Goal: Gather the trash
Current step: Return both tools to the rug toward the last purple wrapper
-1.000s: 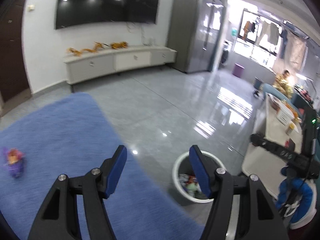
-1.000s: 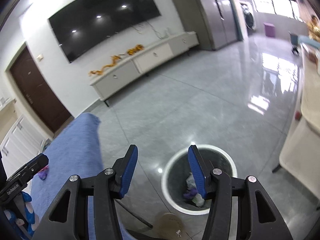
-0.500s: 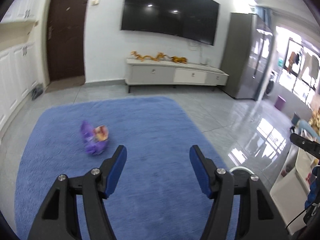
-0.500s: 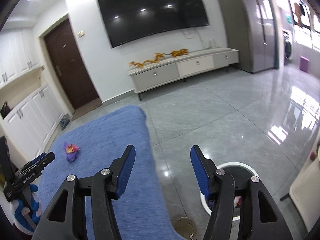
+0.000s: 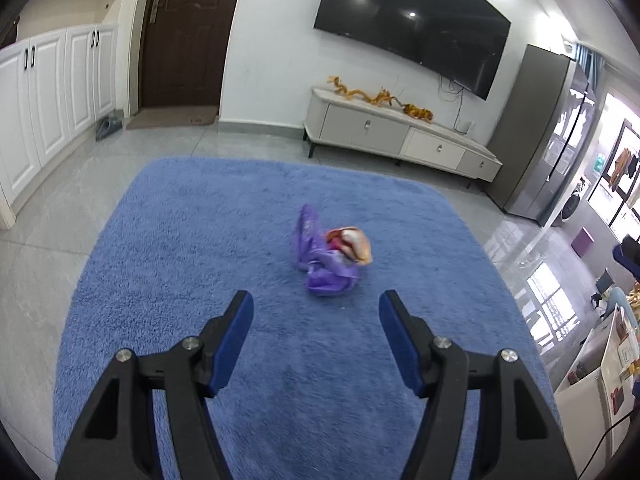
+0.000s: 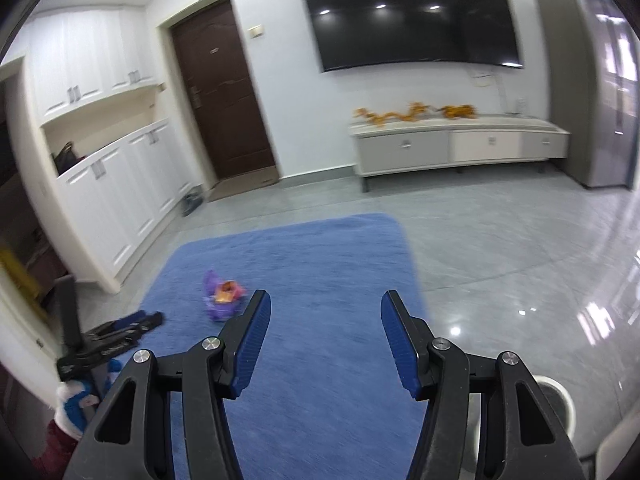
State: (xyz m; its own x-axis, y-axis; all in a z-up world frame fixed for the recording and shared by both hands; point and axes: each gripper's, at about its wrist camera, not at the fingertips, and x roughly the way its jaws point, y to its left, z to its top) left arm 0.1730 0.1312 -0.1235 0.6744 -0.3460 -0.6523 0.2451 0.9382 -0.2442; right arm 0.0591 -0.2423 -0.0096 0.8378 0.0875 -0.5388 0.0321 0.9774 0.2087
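Left gripper (image 5: 316,312): jaws stand apart with nothing between them; it points down over the blue rug (image 5: 192,240), with the crumpled trash just ahead of its blue pads (image 5: 236,336).
Right gripper (image 6: 326,312): jaws apart and empty, only rug showing in the gap; it also hangs over the rug (image 6: 332,264), nearer the edge that meets the tiles.
Trash (image 5: 330,256): a crumpled purple wrapper with an orange-and-white patch, lying on the rug about mid-way across in the left wrist view. In the right wrist view the same bundle (image 6: 222,296) lies ahead and to the left of the left-hand pad, apart from it.
Left gripper seen from the right: a black frame with a blue tip (image 6: 116,328) at the lower left, close to the trash but not touching it; a blue-and-white glove (image 6: 76,400) holds it.
Bin (image 6: 560,404): white rim at the lower right of the right wrist view, on the grey tile floor (image 6: 500,240), well apart from the trash; what it holds is hidden.
Room: a dark TV (image 5: 416,28) on the white wall above a low white cabinet (image 5: 392,136), a brown door (image 5: 184,32) to the left, white cupboards (image 5: 52,92) along the side wall.
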